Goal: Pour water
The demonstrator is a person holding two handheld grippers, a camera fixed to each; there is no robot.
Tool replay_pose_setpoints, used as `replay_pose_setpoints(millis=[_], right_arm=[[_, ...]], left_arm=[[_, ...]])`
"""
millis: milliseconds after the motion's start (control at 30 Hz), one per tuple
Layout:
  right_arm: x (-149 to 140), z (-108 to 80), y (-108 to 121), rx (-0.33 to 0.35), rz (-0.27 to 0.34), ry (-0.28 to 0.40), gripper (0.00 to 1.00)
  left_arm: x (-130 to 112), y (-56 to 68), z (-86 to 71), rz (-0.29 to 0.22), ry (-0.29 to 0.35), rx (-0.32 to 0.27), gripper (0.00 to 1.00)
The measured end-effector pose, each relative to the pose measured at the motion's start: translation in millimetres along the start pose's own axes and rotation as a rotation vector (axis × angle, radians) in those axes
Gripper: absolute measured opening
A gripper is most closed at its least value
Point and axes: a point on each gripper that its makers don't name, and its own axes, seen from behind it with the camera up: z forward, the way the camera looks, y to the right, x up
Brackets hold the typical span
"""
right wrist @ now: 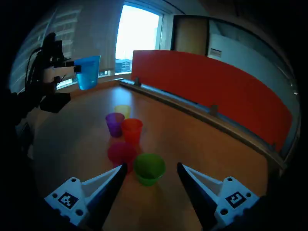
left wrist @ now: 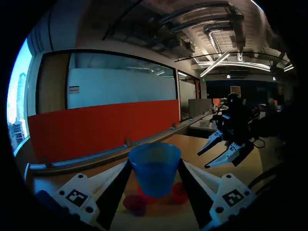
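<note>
Left gripper view showed the left claw [left wrist: 154, 163] clamped on a blue cup [left wrist: 154, 175], held upright in the air above the table [right wrist: 69, 131]. The right claw [right wrist: 151, 166] hung with its fingers apart and empty, framing a green cup [right wrist: 149, 171] that stood on the table near a red cup [right wrist: 120, 151], orange cup [right wrist: 131, 130], purple cup [right wrist: 114, 124] and yellow cup [right wrist: 123, 109].
</note>
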Motion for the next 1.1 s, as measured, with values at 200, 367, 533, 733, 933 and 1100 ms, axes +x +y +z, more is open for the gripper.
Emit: replay_pose_setpoints(millis=[200, 367, 533, 733, 933, 1100], right_arm=[[-13, 6.8, 1, 0.010, 0.015, -0.046, 1.00], [-25, 13.1, 3, 0.017, 0.017, -0.080, 1.00], [-36, 20.5, 2, 0.028, 0.016, -0.106, 1.00], [-48, 31.1, -1, 0.043, 0.018, -0.128, 1.00], [-54, 44.2, -1, 0.051, 0.024, -0.136, 1.00], [-56, 54.2, -1, 0.055, 0.026, -0.137, 1.00]], left_arm=[[1, -1.3, 0.3, 0.003, -0.002, -0.001, 0.84], [1, -1.5, 0.4, 0.006, -0.002, -0.002, 0.84], [-1, -2.2, 1.2, 0.006, -0.003, -0.005, 0.84], [-1, -3.1, 1.1, 0.009, -0.006, -0.005, 0.85], [0, -4.7, -0.2, 0.012, -0.005, -0.004, 0.85], [-1, -7.1, -1.8, 0.014, -0.007, 0.001, 0.85]])
